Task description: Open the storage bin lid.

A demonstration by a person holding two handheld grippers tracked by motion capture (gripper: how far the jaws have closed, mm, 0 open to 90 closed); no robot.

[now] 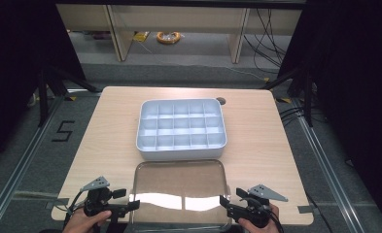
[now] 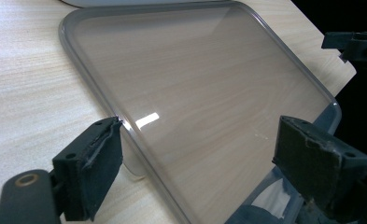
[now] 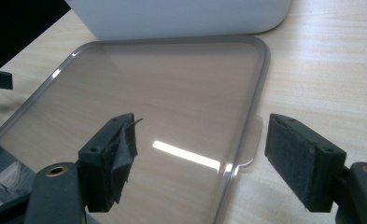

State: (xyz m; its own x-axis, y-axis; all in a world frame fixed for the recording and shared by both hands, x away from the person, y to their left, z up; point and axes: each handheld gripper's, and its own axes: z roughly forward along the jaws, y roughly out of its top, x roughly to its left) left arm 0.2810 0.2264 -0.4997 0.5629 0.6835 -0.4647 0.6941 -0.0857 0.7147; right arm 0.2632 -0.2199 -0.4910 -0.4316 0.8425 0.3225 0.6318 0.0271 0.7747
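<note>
- At the near edge of the tabletop (image 1: 106,121) lies a clear lid (image 1: 179,191), flat on the wood, its near end hanging a little past the edge.
- My left claw (image 1: 125,200) sits at the lid's near left corner, jaws pointing inward across it.
- In the left gripper view the left claw (image 2: 197,158) stands wide open: one pad is just at the lid's (image 2: 195,93) raised rim, the other is well over toward the far side, and neither presses on it.
- My right claw (image 1: 231,199) sits at the lid's near right corner, facing the left one.
- In the right gripper view the right claw (image 3: 200,156) also gapes wide: one pad hovers over the lid's (image 3: 148,93) clear face, the other is outside the rim above bare wood, with the lid's small side tab (image 3: 251,144) between them. It has hold of nothing.
- Just beyond the lid, mid-tabletop, stands a white tray (image 1: 181,151) with many small compartments; its near wall is just beside the lid's far edge, and I cannot tell whether they touch.
- My hands come in from the bottom, one on each claw.
</note>
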